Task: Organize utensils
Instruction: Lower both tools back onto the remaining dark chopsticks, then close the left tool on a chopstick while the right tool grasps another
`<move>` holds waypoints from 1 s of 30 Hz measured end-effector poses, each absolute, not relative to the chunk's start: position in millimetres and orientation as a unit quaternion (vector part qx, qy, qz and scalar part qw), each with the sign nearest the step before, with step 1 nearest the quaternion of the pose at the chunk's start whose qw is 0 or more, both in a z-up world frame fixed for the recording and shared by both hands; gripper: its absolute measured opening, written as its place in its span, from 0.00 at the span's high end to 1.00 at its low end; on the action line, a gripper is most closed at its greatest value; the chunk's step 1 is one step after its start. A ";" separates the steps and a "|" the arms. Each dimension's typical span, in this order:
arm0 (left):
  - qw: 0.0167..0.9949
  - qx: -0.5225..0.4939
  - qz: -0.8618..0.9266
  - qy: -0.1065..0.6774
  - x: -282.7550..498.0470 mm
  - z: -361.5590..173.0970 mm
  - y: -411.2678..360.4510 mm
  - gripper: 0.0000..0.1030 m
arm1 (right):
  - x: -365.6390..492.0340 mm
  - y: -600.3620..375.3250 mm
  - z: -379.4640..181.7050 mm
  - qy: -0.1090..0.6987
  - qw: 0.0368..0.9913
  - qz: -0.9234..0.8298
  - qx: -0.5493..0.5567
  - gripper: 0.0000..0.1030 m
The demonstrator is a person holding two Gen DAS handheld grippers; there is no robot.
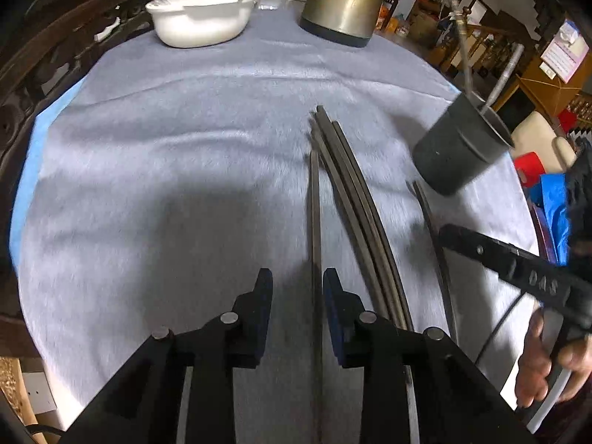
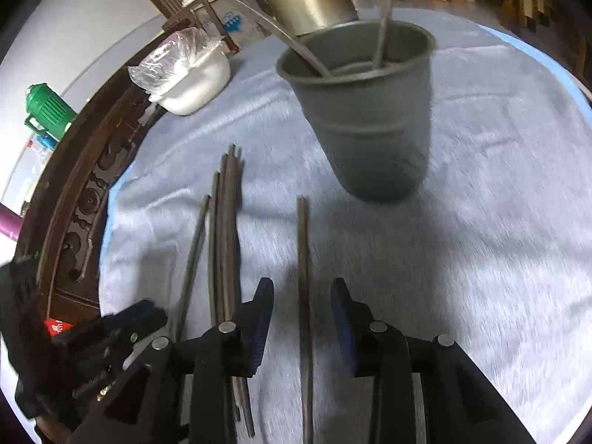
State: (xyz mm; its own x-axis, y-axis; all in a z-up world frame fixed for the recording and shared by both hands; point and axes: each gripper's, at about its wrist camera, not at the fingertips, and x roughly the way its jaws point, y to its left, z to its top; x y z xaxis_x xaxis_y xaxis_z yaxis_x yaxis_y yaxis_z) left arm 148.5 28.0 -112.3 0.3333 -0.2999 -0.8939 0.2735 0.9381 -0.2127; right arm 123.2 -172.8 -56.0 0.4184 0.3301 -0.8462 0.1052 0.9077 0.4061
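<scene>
Several dark chopsticks (image 1: 355, 199) lie on the grey cloth. My left gripper (image 1: 298, 283) is open, its jaws on either side of one single chopstick (image 1: 315, 229). A dark grey cup (image 1: 458, 144) stands to the right, holding two metal utensils (image 1: 497, 85). In the right wrist view my right gripper (image 2: 301, 292) is open over a lone chopstick (image 2: 304, 259) that lies between its jaws. The cup (image 2: 366, 118) stands just ahead of it. The chopstick bundle (image 2: 225, 229) lies to its left, with the left gripper (image 2: 111, 329) at lower left.
A white bowl covered in plastic (image 1: 201, 14) and a metal kettle (image 1: 344, 0) stand at the table's far edge. The right gripper's body (image 1: 518, 266) and a hand show at right. A dark carved wooden rail (image 2: 74, 192) borders the table's left side.
</scene>
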 end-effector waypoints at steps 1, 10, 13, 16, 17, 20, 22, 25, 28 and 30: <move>0.814 -0.007 -0.176 0.554 155.2 -114.2 24.1 0.72 | 126.8 -172.0 -57.0 0.536 0.818 0.066 0.198 0.66; 0.801 0.012 -0.170 0.574 190.7 -124.0 0.4 0.72 | 152.3 -155.7 -64.7 0.553 0.818 0.057 0.144 0.77; 0.802 0.011 -0.169 0.573 197.9 -125.0 -2.0 0.80 | 157.1 -150.4 -68.9 0.563 0.814 0.057 0.130 0.93; 0.803 0.004 -0.166 0.572 203.1 -126.0 -0.6 0.93 | 155.5 -147.8 -68.0 0.559 0.819 0.064 0.113 0.94; 0.803 -0.002 -0.165 0.572 204.6 -126.2 -0.1 0.94 | 154.8 -148.2 -67.1 0.557 0.820 0.066 0.114 0.94; 0.810 -0.016 -0.161 0.563 202.1 -121.7 5.9 0.94 | 150.4 -154.5 -57.1 0.539 0.829 0.079 0.130 0.94; 0.821 -0.028 -0.160 0.548 197.5 -112.7 10.5 0.94 | 146.4 -158.8 -46.5 0.520 0.838 0.091 0.139 0.94; 0.839 -0.042 -0.161 0.518 193.6 -95.6 16.0 0.95 | 137.2 -168.0 -25.8 0.484 0.856 0.109 0.146 0.94; 0.860 -0.056 -0.163 0.479 186.9 -70.9 18.5 0.95 | 127.8 -175.8 -5.9 0.446 0.873 0.123 0.155 0.94; 0.874 -0.064 -0.164 0.452 181.5 -52.4 22.0 0.95 | 121.6 -179.4 9.8 0.417 0.886 0.128 0.156 0.94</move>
